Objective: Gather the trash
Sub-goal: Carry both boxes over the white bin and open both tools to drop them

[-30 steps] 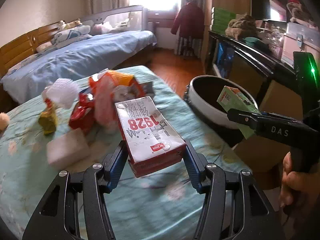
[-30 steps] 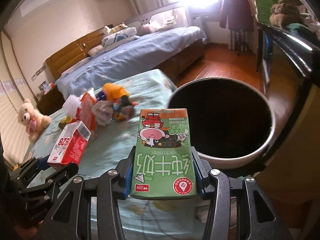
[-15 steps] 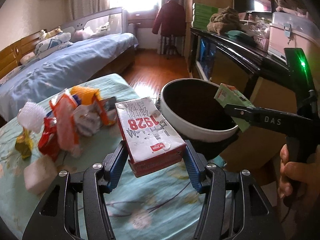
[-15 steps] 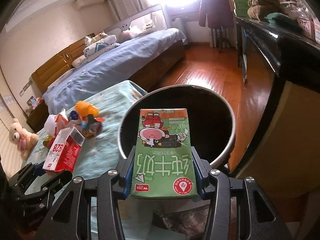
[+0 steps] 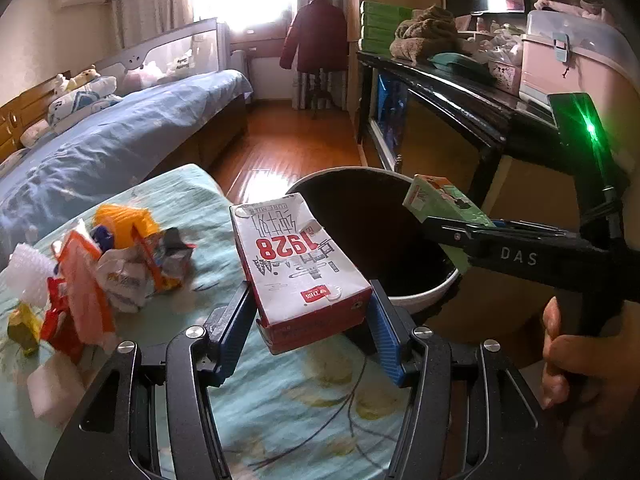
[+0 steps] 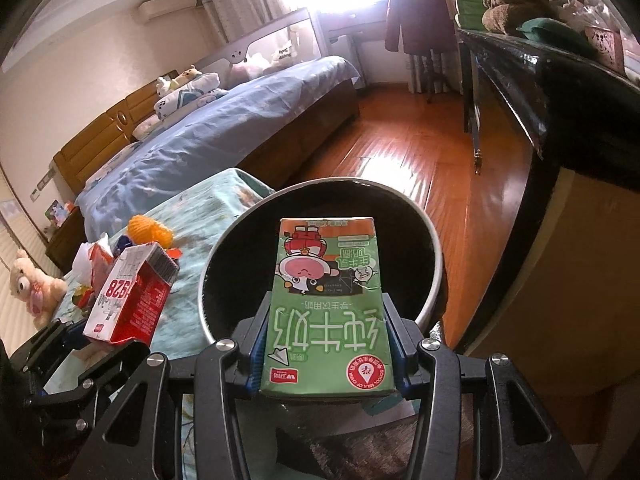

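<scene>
My left gripper [image 5: 310,322] is shut on a red and white "1928" milk carton [image 5: 296,264], held above the table's edge beside the trash bin [image 5: 420,300]. The carton also shows in the right wrist view [image 6: 128,296]. My right gripper [image 6: 326,344] is shut on a green milk carton [image 6: 326,304] and holds it over the bin's dark opening; the bin's white rim [image 6: 434,248] lies below it. In the left wrist view the green carton [image 5: 440,200] hangs over the bin.
A pile of wrappers [image 5: 120,256], white foam [image 5: 28,276] and a white block [image 5: 52,388] lies on the teal tablecloth [image 5: 300,412]. A black desk [image 5: 460,100] stands right of the bin. A bed [image 6: 240,120] is behind.
Both grippers have moved right toward the bin with their cartons. The green carton now hangs over the bin's opening, and the red carton has come to the bin's rim.
</scene>
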The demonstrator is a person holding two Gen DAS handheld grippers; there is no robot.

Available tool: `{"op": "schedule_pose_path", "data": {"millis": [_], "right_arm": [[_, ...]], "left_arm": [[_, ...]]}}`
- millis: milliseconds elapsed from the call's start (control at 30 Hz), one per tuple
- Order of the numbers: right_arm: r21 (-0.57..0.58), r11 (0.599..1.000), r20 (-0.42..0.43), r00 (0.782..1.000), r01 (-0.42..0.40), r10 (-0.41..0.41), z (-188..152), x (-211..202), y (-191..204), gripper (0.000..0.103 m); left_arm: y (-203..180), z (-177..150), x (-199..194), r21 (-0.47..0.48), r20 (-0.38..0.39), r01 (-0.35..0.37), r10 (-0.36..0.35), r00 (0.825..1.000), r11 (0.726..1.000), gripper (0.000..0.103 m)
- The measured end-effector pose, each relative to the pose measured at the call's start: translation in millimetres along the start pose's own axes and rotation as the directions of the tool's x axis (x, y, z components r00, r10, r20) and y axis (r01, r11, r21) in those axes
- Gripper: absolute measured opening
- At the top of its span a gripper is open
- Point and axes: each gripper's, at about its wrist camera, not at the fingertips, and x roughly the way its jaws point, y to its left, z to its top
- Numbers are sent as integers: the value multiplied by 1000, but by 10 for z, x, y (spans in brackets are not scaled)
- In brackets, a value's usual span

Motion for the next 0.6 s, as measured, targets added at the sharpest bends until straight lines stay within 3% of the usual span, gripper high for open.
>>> {"op": "schedule_pose_path", "data": {"millis": [600], "right_arm": [[6,1000,-17,1000,24,-24,136,230,-101,49]], "left_arm": [[-58,212,283,32,-10,40,-39,999,999,55]]}}
